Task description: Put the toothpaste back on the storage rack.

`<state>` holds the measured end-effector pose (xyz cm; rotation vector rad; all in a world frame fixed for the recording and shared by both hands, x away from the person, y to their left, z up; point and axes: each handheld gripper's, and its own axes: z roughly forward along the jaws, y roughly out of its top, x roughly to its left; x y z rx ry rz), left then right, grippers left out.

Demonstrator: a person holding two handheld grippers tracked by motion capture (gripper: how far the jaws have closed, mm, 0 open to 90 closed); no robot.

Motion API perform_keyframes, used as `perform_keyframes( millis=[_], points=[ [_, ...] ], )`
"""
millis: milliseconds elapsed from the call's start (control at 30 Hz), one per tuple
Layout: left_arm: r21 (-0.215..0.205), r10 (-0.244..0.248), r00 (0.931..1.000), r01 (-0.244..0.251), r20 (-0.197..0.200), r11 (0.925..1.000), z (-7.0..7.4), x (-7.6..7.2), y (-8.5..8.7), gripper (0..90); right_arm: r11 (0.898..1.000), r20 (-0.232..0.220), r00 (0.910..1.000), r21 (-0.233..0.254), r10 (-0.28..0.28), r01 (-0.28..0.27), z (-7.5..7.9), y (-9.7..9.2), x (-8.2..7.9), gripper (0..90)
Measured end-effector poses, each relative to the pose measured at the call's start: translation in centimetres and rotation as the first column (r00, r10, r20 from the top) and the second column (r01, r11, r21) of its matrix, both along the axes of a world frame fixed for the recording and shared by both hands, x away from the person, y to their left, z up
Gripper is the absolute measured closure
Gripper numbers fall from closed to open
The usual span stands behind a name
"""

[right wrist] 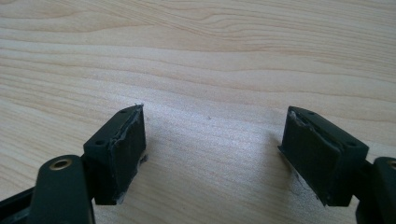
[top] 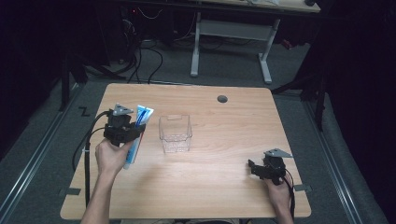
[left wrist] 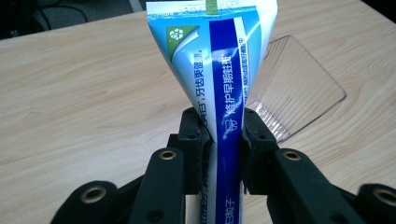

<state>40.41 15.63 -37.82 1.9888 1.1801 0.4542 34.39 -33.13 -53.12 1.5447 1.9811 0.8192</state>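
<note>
Wooden counter bears a clear box; left gripper fingers clamp a toothpaste tube, right gripper fingers gape wide.

Right gripper, fingers wide apart, seemingly resting on bare wooden table.

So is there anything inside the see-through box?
The clear box looks empty; the wooden table shows through its walls. In the left gripper view the toothpaste tube, held by the left tool, covers part of it.

Light wooden table with a grommet hole, a clear, seemingly empty plastic container near its middle.
</note>
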Motion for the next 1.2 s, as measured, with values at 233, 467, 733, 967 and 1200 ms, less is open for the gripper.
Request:
perform_keyframes(
  millis=[233, 467, 733, 967, 1200],
  points=[
    [-0.015, -0.029, 0.9991, 0.029, 0.031, 0.9995, 1.1, -0.1, -1.2, 73.5, 1.0, -0.001, 1.0, 0.0, 0.0, 0.0, 0.0, 0.0, 0.0, 21.6],
    [-0.029, -0.056, 0.9973, 0.057, 0.047, 0.998, 1.8, 0.1, -2.2, 73.5, 1.0, 0.0, 1.0, 0.0, 0.0, 0.0, 0.0, 0.0, 0.0, 21.6],
    [-0.059, -0.082, 0.9946, 0.086, 0.065, 0.9946, 2.4, 0.2, -3.2, 73.5, 1.0, -0.001, 1.0, 0.0, 0.0, 0.0, 0.0, 0.0, 0.0, 21.5],
    [-0.063, -0.097, 0.9923, 0.102, 0.076, 0.9927, 2.7, 0.5, -4.1, 73.5, 1.0, -0.002, 1.0, 0.0, 0.0, 0.0, 0.0, 0.0, 0.0, 21.5],
    [-0.079, -0.108, 0.9899, 0.115, 0.093, 0.9903, 3.2, 1.0, -5.0, 73.6, 1.0, -0.002, 1.0, 0.0, 0.0, 0.0, 0.0, 0.0, 0.0, 21.6]
  ],
)
